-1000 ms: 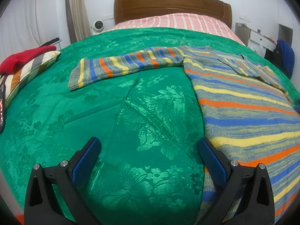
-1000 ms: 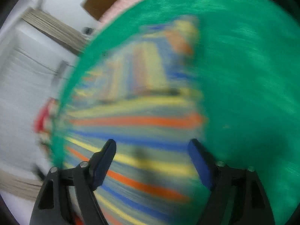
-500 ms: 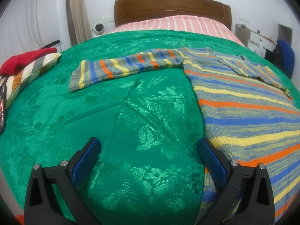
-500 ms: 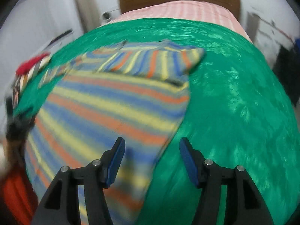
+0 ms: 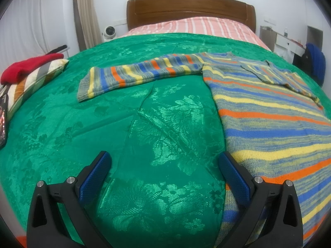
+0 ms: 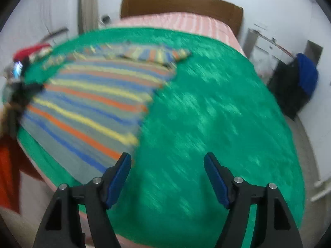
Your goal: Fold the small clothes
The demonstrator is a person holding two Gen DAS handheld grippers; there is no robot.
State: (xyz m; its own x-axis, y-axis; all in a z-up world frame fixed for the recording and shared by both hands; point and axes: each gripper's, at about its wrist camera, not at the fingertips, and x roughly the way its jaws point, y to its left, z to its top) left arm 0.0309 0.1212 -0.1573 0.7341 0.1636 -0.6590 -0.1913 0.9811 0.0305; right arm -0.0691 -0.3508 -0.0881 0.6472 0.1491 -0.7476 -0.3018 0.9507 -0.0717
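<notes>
The left gripper (image 5: 163, 169) hangs wide open and empty over the green bedspread (image 5: 144, 124). The striped sweater (image 5: 269, 111) lies flat (one sleeve outstretched). The right gripper (image 6: 167, 165), jaws opening, holds nothing.

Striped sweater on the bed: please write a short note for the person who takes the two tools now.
Left tool: open, empty, hovering over the green bedspread beside the sweater's hem.
Right tool: jaws opening, nothing between them, above bare bedspread to the right of the sweater.
Striped sweater: lies flat on the bedspread. One sleeve is already folded across the chest; the other sleeve is stretched out to the side.
Left to do: fold the outstretched sleeve in, then fold the body. The right view is blurred, so check the edges first.
</notes>
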